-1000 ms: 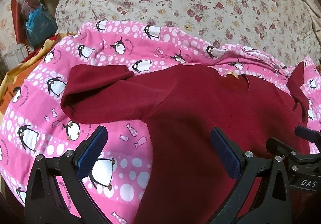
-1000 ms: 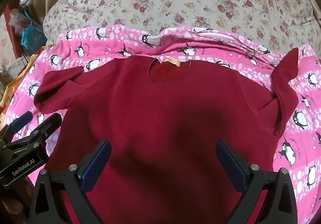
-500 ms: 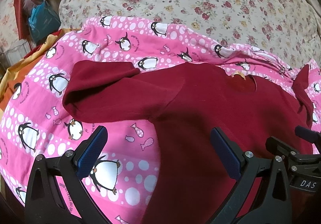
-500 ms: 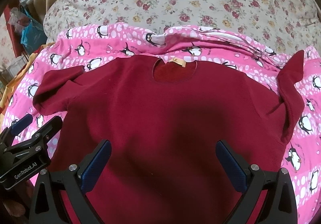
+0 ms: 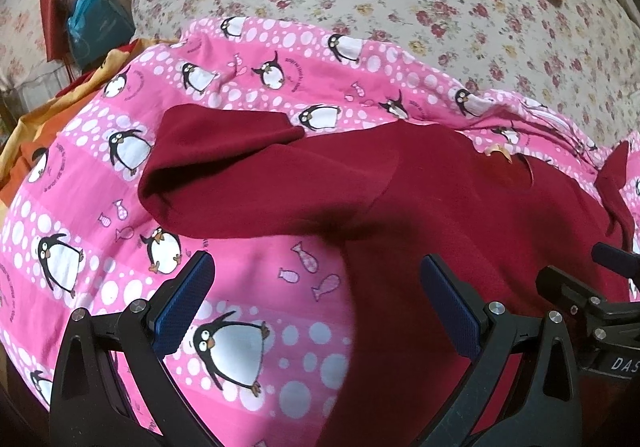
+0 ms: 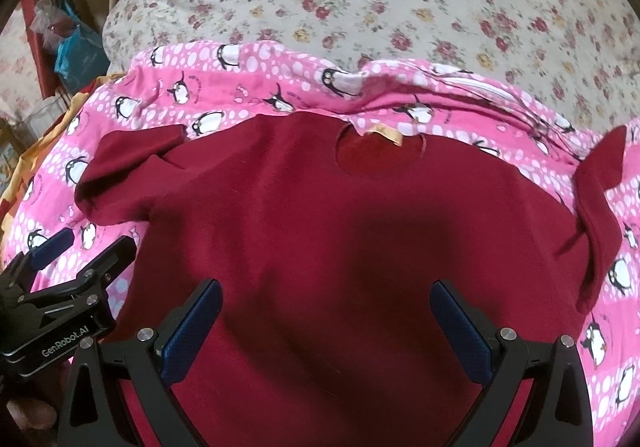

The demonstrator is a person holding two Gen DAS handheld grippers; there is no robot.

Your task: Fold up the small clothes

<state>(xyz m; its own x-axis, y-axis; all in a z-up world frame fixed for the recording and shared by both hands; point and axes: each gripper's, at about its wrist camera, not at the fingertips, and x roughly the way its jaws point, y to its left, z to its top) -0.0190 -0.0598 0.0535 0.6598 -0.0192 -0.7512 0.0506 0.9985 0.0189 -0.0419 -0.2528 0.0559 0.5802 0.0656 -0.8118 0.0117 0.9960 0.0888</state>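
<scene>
The maroon T-shirt (image 6: 320, 247) lies flat, collar away, on the pink penguin blanket (image 5: 100, 207), under the spread, empty left gripper (image 5: 316, 307) and right gripper (image 6: 324, 331); each should probably pinch a sleeve (image 5: 224, 167) edge before folding inward.

Over the last second the left gripper (image 5: 318, 303) drew back and to the left, so the dark red shirt (image 5: 460, 215) sat lower in its view and more of the penguin blanket (image 5: 248, 279) lay between its fingers (image 5: 184, 303).

The right gripper (image 6: 326, 327) pulled back slightly; the shirt's collar sat lower in its view.
</scene>
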